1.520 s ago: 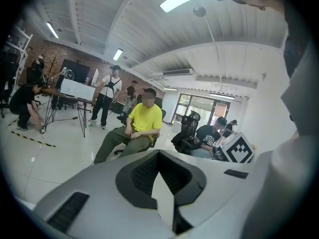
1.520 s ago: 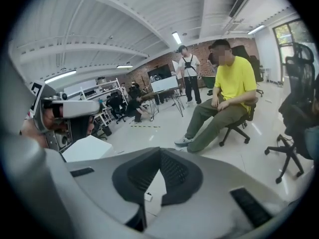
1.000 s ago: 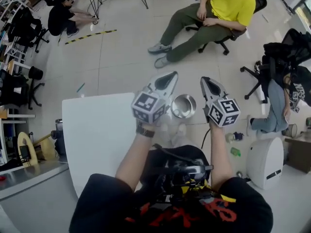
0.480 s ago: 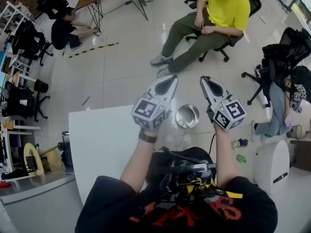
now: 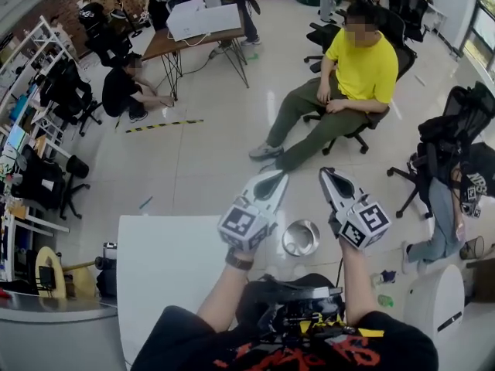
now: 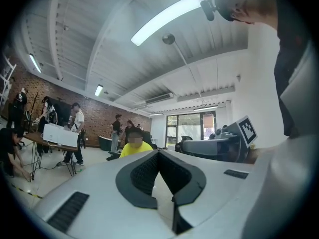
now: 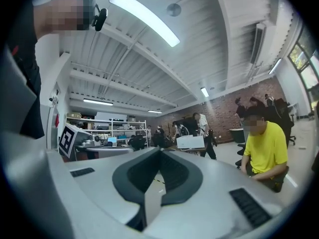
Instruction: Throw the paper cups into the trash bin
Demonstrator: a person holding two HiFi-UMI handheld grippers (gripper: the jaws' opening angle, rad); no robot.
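Observation:
The round metal trash bin stands on the floor just beyond the white table, and from above it lies between my two grippers. My left gripper is held level over the table's far right corner, its jaws shut and empty; in its own view the left gripper points out into the room. The right gripper is level beside it, to the right of the bin, also shut with nothing held, and the right gripper shows closed tips in its own view. No paper cup shows in any view.
A person in a yellow shirt sits on a chair a few steps ahead. Office chairs draped with dark clothes stand at the right, a white rounded unit at the lower right. A desk and shelves lie farther off.
Both grippers have risen and stay shut. The head view has tilted up, so more of the room ahead shows and the bin sits lower in the picture.

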